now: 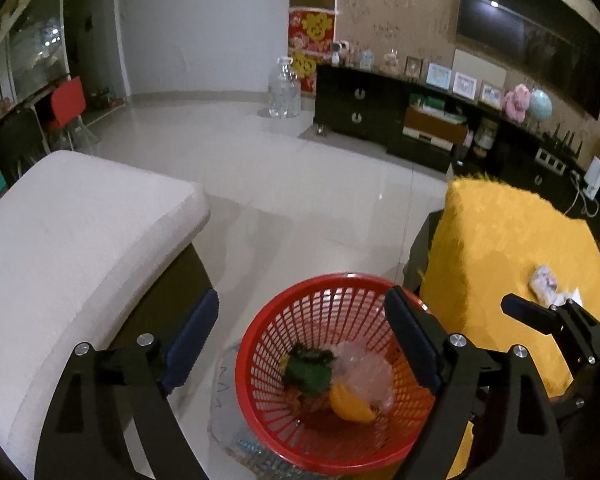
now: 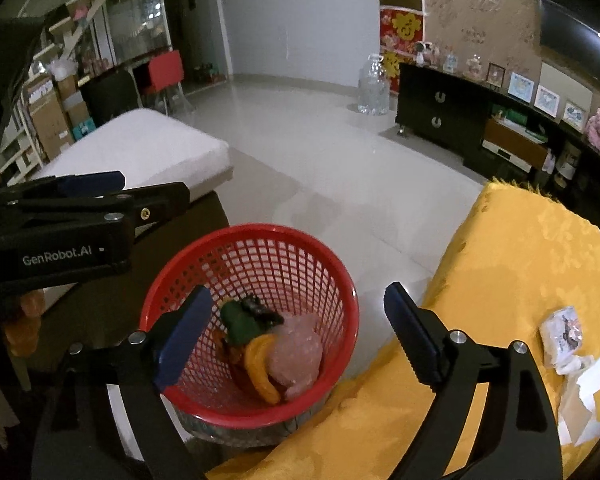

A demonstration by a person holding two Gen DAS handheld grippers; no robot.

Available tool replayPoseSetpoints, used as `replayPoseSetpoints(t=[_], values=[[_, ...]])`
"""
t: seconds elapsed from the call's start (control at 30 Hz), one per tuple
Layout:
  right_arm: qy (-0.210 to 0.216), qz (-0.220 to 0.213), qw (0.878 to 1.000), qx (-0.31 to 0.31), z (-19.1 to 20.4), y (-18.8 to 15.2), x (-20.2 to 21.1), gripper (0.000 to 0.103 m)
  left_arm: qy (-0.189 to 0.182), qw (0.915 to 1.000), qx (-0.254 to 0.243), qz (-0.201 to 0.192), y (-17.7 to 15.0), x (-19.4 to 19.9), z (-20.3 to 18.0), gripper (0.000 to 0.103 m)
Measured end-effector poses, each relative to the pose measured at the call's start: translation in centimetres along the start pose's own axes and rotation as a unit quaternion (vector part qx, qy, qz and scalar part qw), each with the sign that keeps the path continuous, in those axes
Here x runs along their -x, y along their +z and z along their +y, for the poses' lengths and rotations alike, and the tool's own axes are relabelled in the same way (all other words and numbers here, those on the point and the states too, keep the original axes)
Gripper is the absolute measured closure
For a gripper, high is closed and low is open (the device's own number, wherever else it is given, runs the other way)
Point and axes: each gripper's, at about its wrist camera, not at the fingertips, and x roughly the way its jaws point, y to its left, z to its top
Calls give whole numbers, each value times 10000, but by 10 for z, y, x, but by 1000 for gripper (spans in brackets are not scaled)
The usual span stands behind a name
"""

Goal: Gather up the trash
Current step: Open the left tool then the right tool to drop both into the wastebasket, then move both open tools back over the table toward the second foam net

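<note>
A red mesh basket point(image 1: 340, 312) point(image 2: 260, 264) stands on the floor between a white seat and a yellow-covered table. Inside lie a crumpled pink plastic piece point(image 1: 366, 368) point(image 2: 298, 354), an orange peel point(image 1: 350, 404) point(image 2: 260, 372) and a dark green scrap point(image 1: 308, 372) point(image 2: 242, 322). My left gripper point(image 1: 302, 296) hangs open over the basket with nothing between its fingers. My right gripper point(image 2: 298, 292) is open too, empty, above the basket's right rim. A crumpled wrapper point(image 1: 544, 280) point(image 2: 562, 334) and torn white paper point(image 2: 580, 396) lie on the yellow cloth to the right.
A white cushioned seat point(image 1: 80, 240) stands left of the basket, and a table in yellow cloth point(image 1: 500, 240) point(image 2: 520, 264) stands to its right. Pale tiled floor point(image 1: 300, 184) stretches ahead to a black cabinet point(image 1: 356, 104) and a large clear water bottle point(image 1: 285, 92).
</note>
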Motion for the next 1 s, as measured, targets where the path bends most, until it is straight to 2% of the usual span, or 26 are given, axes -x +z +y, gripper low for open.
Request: replayPoseSetpoints(t=[0.33,0.4,0.63,1.0], values=[[-371,-467,9979,-260,-23,8,42,15,-106,9990,-14,-423,7,22,-9,19],[-574,-601,9959,-357,-33,9,55,7,-146,9987,-37,-494,8,26,-12,18],[-1007,-945,9876,-753,-75,5,106,7,-274,9975,-117,-635,9,35,-22,17],[-1593,-1202,9694,-1431,-123,-36,181,7,-591,9951,-434,-667,3,42,-60,17]])
